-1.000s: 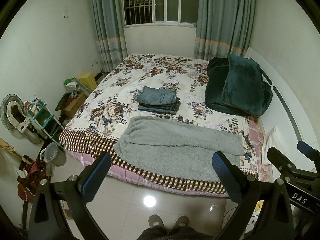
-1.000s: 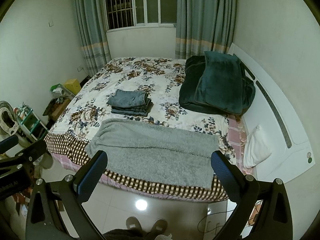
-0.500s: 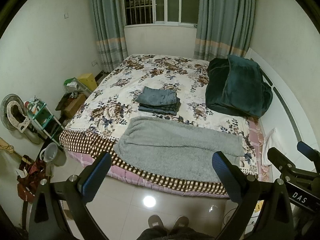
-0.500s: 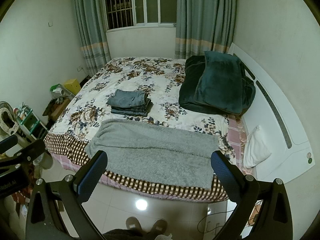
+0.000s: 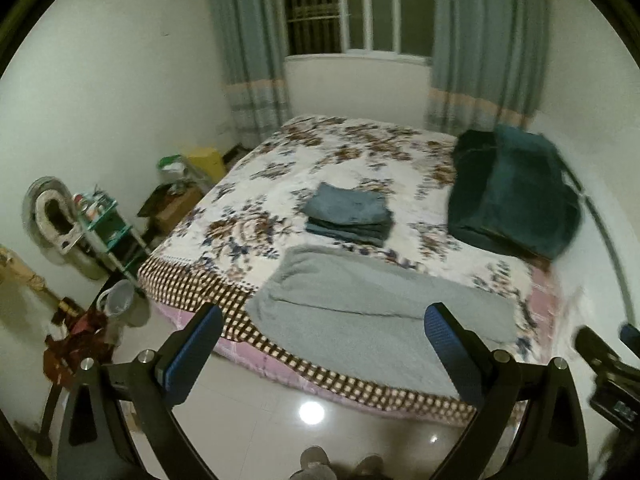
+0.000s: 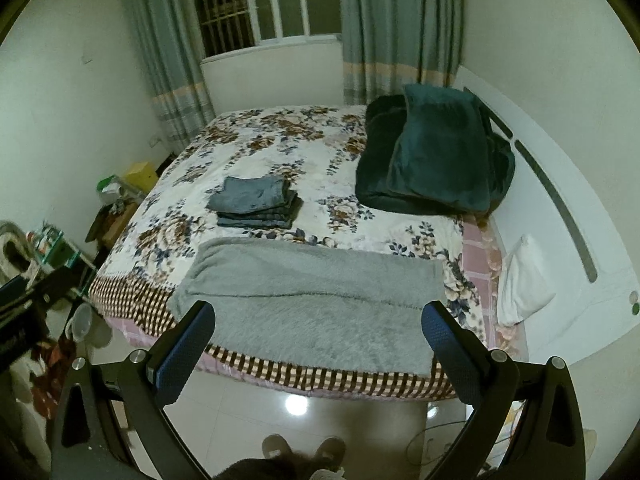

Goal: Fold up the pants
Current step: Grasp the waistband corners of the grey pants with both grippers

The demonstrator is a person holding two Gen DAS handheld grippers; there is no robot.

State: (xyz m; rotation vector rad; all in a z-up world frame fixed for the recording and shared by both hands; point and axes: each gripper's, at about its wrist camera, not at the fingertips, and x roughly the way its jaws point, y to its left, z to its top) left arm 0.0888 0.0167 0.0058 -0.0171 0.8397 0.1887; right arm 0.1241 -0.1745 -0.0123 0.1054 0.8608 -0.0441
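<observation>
Right wrist view shows the grey pants [image 6: 312, 300] spread flat along the near edge of the bed [image 6: 280, 152], untouched. Both the left gripper [image 5: 320, 344] and right gripper [image 6: 316, 340] hang spread wide, empty. Folding seems unstarted; next, reach the cloth's ends.

Home bedroom — bed [image 6: 304, 148], curtains [image 6: 400, 28]

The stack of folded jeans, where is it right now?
In the right wrist view the folded jeans sit mid-bed, left of the dark green blanket and just behind the grey pants.
</observation>
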